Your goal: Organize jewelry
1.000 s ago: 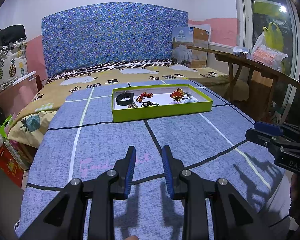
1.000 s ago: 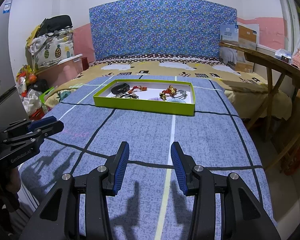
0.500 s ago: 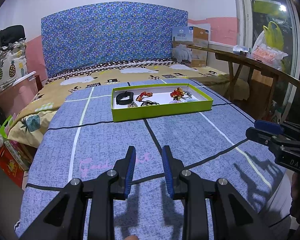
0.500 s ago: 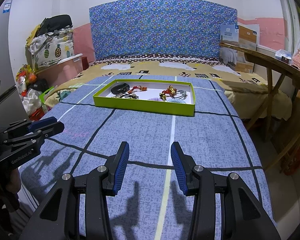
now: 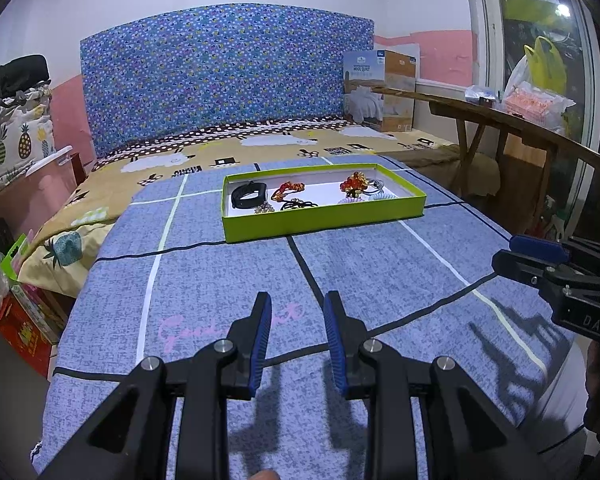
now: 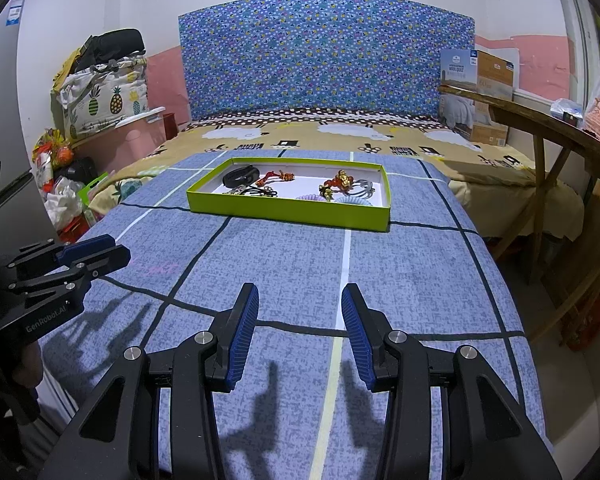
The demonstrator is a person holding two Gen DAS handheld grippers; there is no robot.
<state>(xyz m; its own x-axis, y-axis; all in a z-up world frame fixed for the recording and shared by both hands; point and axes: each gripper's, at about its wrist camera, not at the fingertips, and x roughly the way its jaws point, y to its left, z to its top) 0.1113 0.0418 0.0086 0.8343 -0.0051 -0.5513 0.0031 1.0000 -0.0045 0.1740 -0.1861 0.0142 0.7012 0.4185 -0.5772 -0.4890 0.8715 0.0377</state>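
Observation:
A lime-green tray (image 5: 324, 216) (image 6: 288, 210) lies on the blue bedspread, far ahead of both grippers. In it are a black band (image 5: 247, 194) (image 6: 240, 176), a red cord piece (image 5: 287, 189) (image 6: 275, 176), a red and gold bead cluster (image 5: 354, 182) (image 6: 338, 182), a black tangle (image 5: 298, 204) and pale coil hair ties (image 6: 354, 200). My left gripper (image 5: 295, 312) is open and empty, low over the near bedspread. My right gripper (image 6: 299, 304) is open and empty, also near the bed's foot. Each shows at the other view's edge.
The blue checked bedspread (image 6: 300, 264) covers the bed, with a patterned headboard (image 6: 324, 52) behind. A wooden table (image 6: 540, 128) stands to the right. Bags and boxes (image 6: 100, 88) pile on the left floor side. A cardboard box (image 5: 380, 88) sits at the bed's far right.

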